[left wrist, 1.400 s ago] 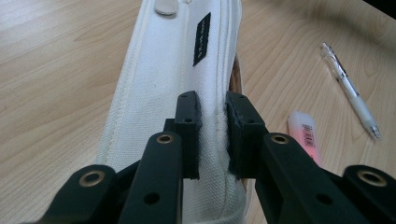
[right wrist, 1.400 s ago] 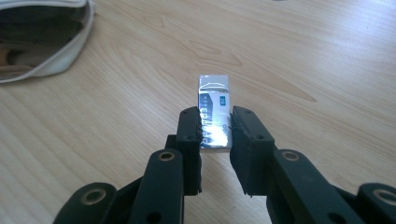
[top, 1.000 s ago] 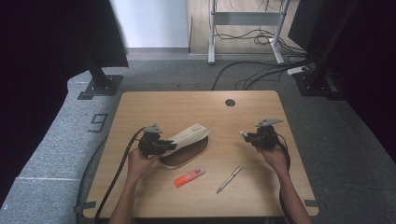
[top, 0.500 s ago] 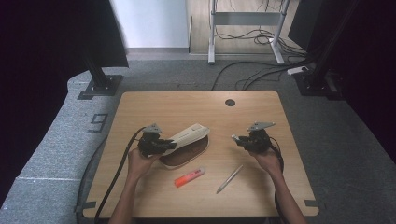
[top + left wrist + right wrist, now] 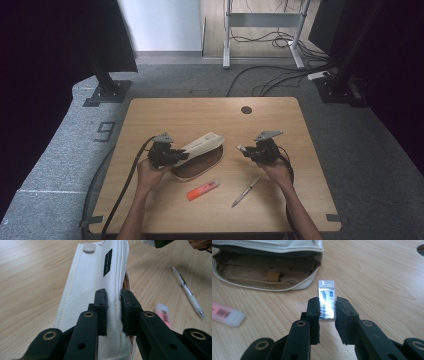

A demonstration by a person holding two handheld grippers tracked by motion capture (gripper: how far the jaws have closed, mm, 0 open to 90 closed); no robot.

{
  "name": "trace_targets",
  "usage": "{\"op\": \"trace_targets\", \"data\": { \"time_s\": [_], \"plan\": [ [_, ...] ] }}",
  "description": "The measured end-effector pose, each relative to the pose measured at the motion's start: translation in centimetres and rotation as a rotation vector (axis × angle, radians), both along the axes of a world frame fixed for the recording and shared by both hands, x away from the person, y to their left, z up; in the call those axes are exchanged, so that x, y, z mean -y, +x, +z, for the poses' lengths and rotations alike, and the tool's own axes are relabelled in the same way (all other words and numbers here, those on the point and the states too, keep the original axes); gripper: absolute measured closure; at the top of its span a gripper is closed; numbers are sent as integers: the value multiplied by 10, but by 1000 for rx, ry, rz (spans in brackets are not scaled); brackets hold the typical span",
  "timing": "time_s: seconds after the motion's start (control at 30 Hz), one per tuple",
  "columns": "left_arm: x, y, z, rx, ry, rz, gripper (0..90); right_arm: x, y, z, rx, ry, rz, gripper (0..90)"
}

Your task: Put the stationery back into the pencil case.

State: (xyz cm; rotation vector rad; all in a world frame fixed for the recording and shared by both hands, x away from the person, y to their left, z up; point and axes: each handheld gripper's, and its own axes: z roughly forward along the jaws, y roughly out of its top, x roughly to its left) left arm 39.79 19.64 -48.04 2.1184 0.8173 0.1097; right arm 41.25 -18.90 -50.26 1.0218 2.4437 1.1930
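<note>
Wood bench (image 5: 210, 210): left tool (image 5: 113, 308) clamped on the soft white pouch (image 5: 92, 280) flap, holding it open mid-bench. Right tool (image 5: 327, 310) grips the small, stiff, light eraser (image 5: 326, 298) by its slick sleeve; keep the hold mid-body.

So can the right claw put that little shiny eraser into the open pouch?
Probably yes. The right claw grips the eraser, the left claw holds up the pouch lid, and only bare table lies between.

One white pouch (image 5: 200, 154), one eraser (image 5: 326, 300), one pen (image 5: 245, 191), one orange marker (image 5: 203, 190)
</note>
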Motion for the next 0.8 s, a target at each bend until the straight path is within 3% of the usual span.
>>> {"op": "trace_targets", "data": {
  "time_s": [0.8],
  "plan": [
    [1, 0, 0, -4, -16, 3, 765, -52, 13, -5, -15, -32, 69, 719]
  ]
}}
